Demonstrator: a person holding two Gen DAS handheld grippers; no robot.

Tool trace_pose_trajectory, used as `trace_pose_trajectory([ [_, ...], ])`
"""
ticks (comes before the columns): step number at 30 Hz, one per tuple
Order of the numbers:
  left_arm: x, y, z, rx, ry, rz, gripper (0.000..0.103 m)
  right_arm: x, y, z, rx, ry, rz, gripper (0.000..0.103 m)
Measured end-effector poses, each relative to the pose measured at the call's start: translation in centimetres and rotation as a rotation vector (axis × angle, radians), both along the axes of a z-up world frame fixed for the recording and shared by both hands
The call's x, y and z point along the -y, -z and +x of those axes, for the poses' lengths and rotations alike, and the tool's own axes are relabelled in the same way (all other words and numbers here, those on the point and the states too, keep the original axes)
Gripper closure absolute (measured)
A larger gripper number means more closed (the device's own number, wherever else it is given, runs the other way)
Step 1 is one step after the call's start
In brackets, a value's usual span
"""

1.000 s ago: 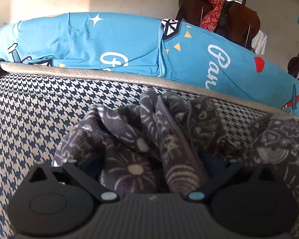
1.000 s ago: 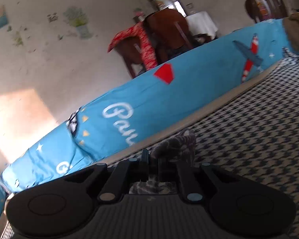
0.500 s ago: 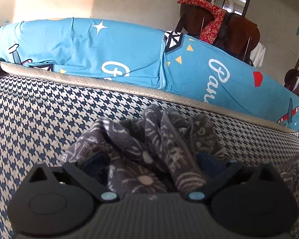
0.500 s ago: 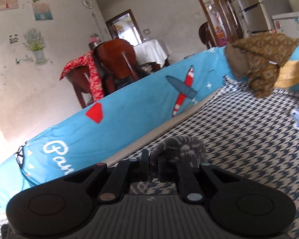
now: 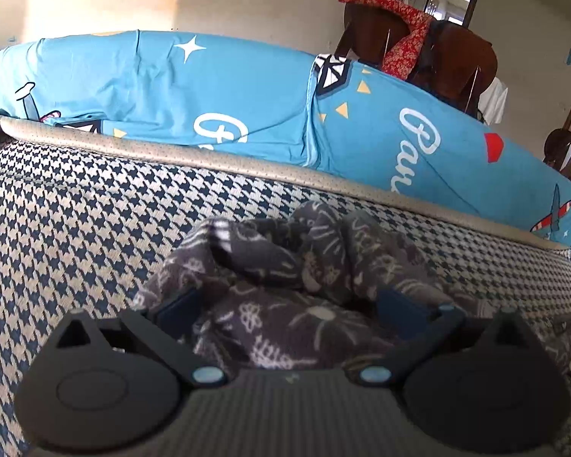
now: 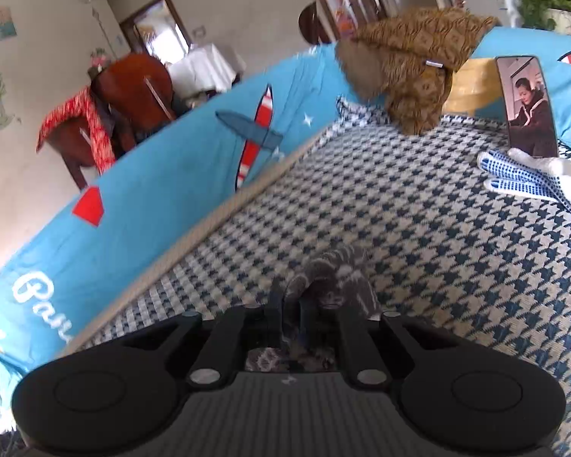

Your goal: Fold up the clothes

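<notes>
- Presently the grey patterned garment (image 5: 285, 285) lies bunched, unfolded, between the wide-spread left tool (image 5: 285, 304).
- Right tool (image 6: 293, 304) pinches its fold; folding remains.

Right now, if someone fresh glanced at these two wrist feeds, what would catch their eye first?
Probably the grey patterned garment, bunched on the houndstooth sofa seat between the open fingers of the left gripper; the right gripper pinches a fold of it. Next, the bright blue printed cover along the backrest. In the right view, a propped phone stands behind dotted work gloves.
</notes>
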State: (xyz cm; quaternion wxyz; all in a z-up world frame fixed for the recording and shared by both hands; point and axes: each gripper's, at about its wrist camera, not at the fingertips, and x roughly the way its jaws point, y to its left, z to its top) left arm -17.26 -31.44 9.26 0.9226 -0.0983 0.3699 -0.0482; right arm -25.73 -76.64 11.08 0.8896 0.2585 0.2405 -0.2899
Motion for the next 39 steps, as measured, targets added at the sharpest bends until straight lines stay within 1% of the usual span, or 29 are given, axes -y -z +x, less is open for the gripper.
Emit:
trace_pose_trajectory([
  [1,0.1,0.2,0.0,-0.008,0.000,0.009,0.000,-0.1,0.0,0.0,-0.020,-0.003,-0.004,0.080],
  [3,0.3,0.6,0.1,-0.024,-0.001,0.027,0.000,-0.3,-0.1,-0.4,-0.046,0.007,-0.020,0.074],
  [8,1.0,2.2,0.1,-0.075,0.000,0.084,0.000,-0.8,-0.9,-1.2,-0.064,0.030,-0.076,0.067],
  [12,1.2,3.1,-0.1,-0.093,-0.002,0.119,0.000,-1.2,-1.6,-1.8,0.031,-0.022,-0.051,0.065],
  [17,1.8,4.0,-0.3,-0.117,0.009,0.186,0.000,-3.1,-1.9,-1.0,0.094,-0.179,-0.009,0.065],
  [20,1.6,4.2,-0.5,-0.130,0.005,0.183,0.000,-5.0,-1.9,0.4,0.116,-0.273,-0.014,0.065],
  [23,1.2,4.4,-0.4,-0.152,0.000,0.162,0.000,-7.0,-1.5,2.2,0.124,-0.376,0.012,0.063],
  [25,1.0,4.3,-0.6,-0.158,-0.002,0.154,0.000,-8.4,-1.0,3.8,0.125,-0.453,0.055,0.060],
  [28,1.1,3.9,-0.6,-0.153,0.007,0.165,0.000,-11.0,-0.2,6.0,0.104,-0.560,0.096,0.058],
  [30,0.7,3.3,-0.5,-0.151,0.002,0.139,0.000,-13.0,0.4,7.4,0.077,-0.628,0.108,0.057],
  [32,0.0,2.4,-0.4,-0.120,-0.009,0.122,0.000,-15.0,1.0,8.5,0.059,-0.679,0.114,0.052],
  [34,-0.6,1.4,-0.3,-0.089,-0.020,0.105,0.000,-16.5,1.5,9.3,0.045,-0.711,0.114,0.044],
  [35,-0.9,0.9,-0.3,-0.073,-0.026,0.097,0.000,-17.2,1.7,9.7,0.039,-0.722,0.113,0.043],
  [36,-1.2,0.6,0.0,-0.056,-0.035,0.105,0.000,-17.9,1.9,10.1,0.032,-0.733,0.113,0.042],
  [37,-1.4,0.4,0.4,-0.048,-0.043,0.111,0.000,-18.4,2.2,10.5,0.027,-0.740,0.119,0.039],
  [39,-1.9,0.1,1.3,-0.039,-0.058,0.117,0.000,-19.2,2.6,11.2,0.015,-0.749,0.125,0.038],
])
